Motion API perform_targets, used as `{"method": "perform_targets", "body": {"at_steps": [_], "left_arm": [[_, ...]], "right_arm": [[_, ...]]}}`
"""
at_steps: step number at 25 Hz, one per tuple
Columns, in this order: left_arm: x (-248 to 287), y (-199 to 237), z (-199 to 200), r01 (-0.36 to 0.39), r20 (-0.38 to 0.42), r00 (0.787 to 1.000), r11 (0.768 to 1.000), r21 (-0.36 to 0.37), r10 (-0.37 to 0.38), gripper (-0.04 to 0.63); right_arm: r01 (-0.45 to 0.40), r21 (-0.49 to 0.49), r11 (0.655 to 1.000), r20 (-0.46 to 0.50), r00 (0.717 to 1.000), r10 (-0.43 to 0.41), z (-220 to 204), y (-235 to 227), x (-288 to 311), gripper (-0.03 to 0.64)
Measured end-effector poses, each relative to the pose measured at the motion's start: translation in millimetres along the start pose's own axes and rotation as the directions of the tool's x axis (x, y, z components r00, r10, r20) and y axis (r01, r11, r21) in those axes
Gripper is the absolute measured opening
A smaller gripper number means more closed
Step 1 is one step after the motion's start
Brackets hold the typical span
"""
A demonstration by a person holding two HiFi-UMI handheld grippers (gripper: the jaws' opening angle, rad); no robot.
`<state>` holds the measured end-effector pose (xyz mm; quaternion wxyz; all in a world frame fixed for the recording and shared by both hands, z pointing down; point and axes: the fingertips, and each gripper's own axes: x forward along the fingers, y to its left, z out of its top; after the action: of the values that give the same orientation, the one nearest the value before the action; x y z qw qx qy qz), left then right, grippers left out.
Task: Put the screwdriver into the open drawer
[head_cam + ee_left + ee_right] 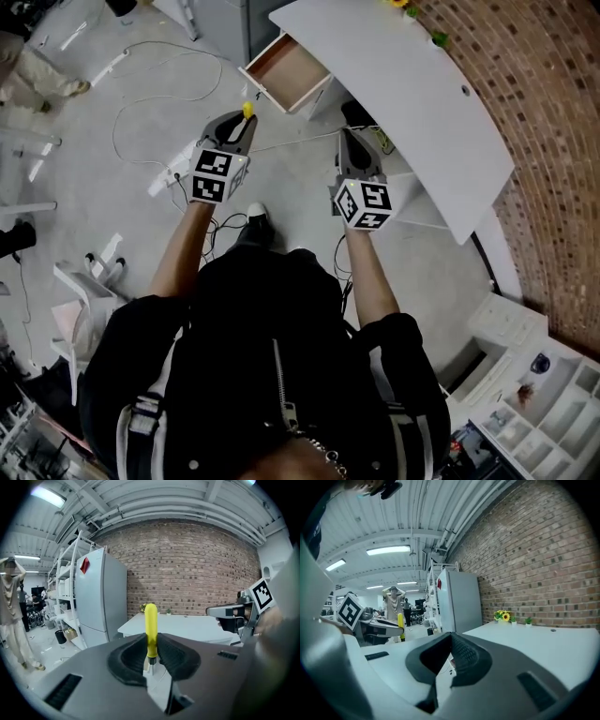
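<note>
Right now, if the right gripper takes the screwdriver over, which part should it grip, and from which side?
Grip the screwdriver by the free top of its yellow handle. The left gripper is shut on the handle's lower end, so only the upright top is bare. Probably bring the right gripper in from the right, jaws across the handle.

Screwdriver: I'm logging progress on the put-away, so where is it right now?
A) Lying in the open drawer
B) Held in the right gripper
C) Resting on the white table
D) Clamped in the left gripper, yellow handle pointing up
D: the left gripper is shut on the screwdriver, whose yellow handle stands up above the pads, while the open drawer holds nothing.
</note>
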<state>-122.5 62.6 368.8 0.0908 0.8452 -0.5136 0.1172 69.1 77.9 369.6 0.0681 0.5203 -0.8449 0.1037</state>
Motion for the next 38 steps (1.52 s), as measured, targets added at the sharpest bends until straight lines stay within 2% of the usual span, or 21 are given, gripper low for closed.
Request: {"method": "perform_targets", "body": {"at_steps": [9, 16, 27, 32, 38], "left_arm": [[81, 35, -8, 0.082, -0.068, 0.994, 0.997, 0.007, -0.081, 0.081], [145, 45, -18, 0.115, -0.133, 0.985, 0.993, 0.009, -0.113, 0.081], [249, 67, -27, 0.098, -0.214, 0.972, 0.995, 0.022, -0.091, 0.081], [273, 78, -46, 0.091, -0.266, 0.961, 0.995, 0.028, -0.081, 0.081], [301, 89, -72, 0.113, -0.322, 0.941, 0.993, 0.018, -0.101, 0.081]], "right_arm": [[0.075, 0.044, 0.996, -0.043, 0.996, -0.073, -8, -31, 55, 0.006], [0.091, 0.082, 0.992, -0.072, 0.994, -0.086, -17, -70, 100, 0.006], [0.042, 0.111, 0.993, -0.111, 0.993, -0.030, -10, -131, 192, 0.006], [-0.003, 0.118, 0.993, -0.146, 0.989, 0.020, -19, -140, 226, 0.006], [0.000, 0.146, 0.989, -0.208, 0.978, 0.031, -40, -145, 245, 0.006]]}}
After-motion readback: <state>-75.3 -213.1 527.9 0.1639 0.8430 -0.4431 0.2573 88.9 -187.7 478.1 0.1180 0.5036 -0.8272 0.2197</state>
